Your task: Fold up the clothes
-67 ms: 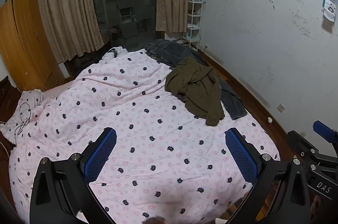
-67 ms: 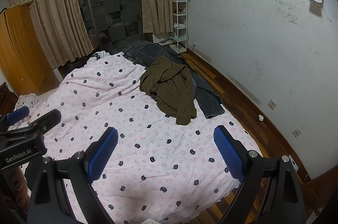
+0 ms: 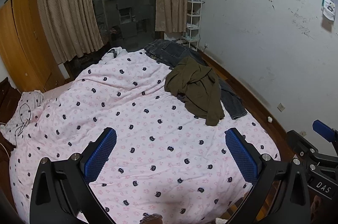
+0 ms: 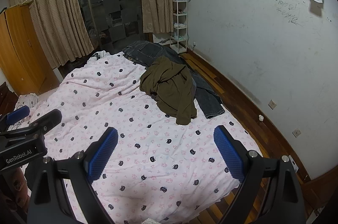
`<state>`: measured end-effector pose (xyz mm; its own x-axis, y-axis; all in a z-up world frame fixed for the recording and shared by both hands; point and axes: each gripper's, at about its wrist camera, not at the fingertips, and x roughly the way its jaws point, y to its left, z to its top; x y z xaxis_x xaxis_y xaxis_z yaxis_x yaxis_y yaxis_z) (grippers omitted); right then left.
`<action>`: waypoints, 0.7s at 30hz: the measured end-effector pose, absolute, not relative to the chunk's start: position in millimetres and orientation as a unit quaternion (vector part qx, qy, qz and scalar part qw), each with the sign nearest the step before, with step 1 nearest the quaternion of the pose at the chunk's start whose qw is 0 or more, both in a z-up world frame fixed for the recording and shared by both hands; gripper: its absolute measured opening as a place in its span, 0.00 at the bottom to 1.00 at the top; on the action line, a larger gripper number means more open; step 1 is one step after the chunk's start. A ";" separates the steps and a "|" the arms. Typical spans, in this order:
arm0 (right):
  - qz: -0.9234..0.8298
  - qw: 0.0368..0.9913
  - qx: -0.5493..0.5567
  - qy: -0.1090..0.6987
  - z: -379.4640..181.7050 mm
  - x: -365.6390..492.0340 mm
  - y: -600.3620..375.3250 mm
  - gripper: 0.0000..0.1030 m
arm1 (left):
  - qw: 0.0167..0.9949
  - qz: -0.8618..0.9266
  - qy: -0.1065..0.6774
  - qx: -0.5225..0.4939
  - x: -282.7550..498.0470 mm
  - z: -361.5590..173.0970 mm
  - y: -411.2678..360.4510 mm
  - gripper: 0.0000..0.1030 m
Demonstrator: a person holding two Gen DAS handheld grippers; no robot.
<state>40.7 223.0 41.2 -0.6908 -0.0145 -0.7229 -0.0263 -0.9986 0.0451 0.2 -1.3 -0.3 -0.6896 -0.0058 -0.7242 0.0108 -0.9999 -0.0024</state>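
Far left: a wooden wardrobe against the wall, then a pillow with a thin black cable looped over it, likely trailing from something off view. Next, the bed's pink quilt with small dark bear prints, spread fairly flat and offering broad bare cloth to lay a garment on.

Near and low in the left wrist view: left gripper, blue pads spread wide, gripping nothing, held above the quilt's near part. Alongside it, right gripper, likewise spread and empty, poised over the same near stretch; each gripper visible at the edge of the other's view, so side by side. Both aimed toward the clothes, seemingly a ready stance for either reaching or pulling back.

Further right, toward the bed's far right side: an olive green top in a crumpled heap, sleeves tangled, plainly not folded. Beneath and beyond it, dark jeans, stretched along the bed's right edge, one leg poking out past the top. Rightmost: wooden floor and a scuffed white wall.
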 end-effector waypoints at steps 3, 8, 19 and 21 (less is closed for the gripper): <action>0.919 0.004 -0.393 0.025 40.3 41.0 221.6 0.91 | 0.014 -0.918 -0.006 0.396 1.0 -1.8 1.9 1.00; 0.920 0.005 -0.392 0.024 38.8 41.6 219.4 0.91 | 0.011 -0.915 -0.021 0.402 -5.1 1.9 15.0 1.00; 0.918 0.003 -0.395 0.024 37.1 35.1 218.2 0.91 | 0.005 -0.913 -0.004 0.407 -9.7 -4.8 7.7 1.00; 0.919 0.002 -0.395 0.024 37.9 33.9 221.0 0.91 | 0.007 -0.913 -0.004 0.408 -11.2 -5.2 9.2 1.00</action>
<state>33.9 221.0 37.9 -0.6885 -0.0147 -0.7251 -0.0233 -0.9988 0.0424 -11.2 9.2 -5.2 -0.6668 -0.0157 -0.7450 0.0092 -0.9999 0.0129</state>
